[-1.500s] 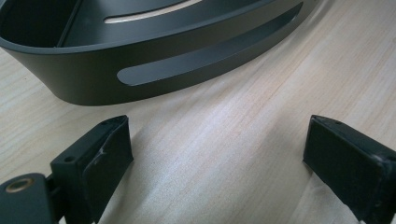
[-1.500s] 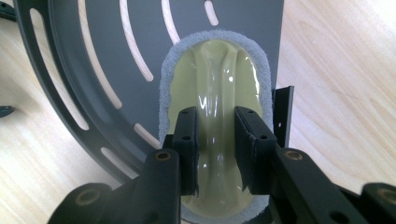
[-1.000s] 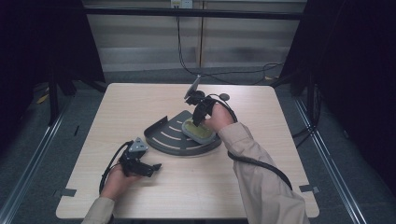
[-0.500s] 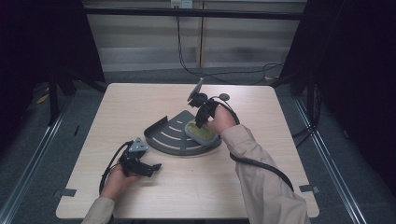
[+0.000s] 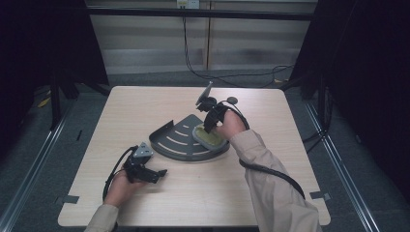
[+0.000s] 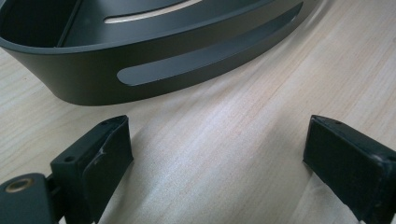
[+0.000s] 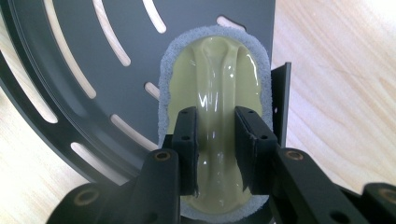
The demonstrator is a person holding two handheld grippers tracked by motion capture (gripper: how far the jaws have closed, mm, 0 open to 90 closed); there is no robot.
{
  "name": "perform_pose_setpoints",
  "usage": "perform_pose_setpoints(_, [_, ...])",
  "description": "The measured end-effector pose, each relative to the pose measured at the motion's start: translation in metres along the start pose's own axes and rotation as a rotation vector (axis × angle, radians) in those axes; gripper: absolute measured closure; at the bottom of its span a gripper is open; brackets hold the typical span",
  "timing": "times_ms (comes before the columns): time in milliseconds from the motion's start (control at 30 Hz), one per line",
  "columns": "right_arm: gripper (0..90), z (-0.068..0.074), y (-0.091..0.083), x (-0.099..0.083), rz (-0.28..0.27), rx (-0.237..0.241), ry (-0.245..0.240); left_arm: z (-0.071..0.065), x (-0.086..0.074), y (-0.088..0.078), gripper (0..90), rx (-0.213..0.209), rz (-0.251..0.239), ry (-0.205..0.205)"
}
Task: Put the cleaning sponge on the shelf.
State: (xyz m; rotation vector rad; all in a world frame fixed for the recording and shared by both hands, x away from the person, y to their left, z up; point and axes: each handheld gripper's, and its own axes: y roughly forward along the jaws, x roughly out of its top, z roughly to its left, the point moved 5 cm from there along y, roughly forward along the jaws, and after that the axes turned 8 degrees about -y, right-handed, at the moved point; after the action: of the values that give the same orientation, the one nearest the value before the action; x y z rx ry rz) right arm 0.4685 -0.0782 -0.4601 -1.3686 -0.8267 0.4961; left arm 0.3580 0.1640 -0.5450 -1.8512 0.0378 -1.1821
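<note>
While the left gripper (image 5: 145, 169) is idling with jaws spread, the right gripper (image 7: 215, 149) is pinching the scrubber's (image 7: 215, 93) ridge inside the caddy (image 5: 179, 140); lifting straight up probably comes next.

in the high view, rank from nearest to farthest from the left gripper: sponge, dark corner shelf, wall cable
1. dark corner shelf, just beyond the left gripper, to its right.
2. sponge, on the shelf's right part, in the right gripper.
3. wall cable, on the floor past the table's far edge.
</note>
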Motion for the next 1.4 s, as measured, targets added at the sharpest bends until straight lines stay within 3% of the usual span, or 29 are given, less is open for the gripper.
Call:
perform_pose_setpoints(567, [70.7, -0.0034, 0.0014, -0.0065, 0.05, 0.003, 0.023, 0.0, 0.0, 0.0, 7.4, 0.0, -0.001, 0.0])
perform_pose_setpoints(1400, [68.2, -0.0047, 0.001, -0.0095, 0.07, -0.005, 0.027, 0.0, 0.0, 0.0, 7.4, 0.0, 0.0, 0.0])
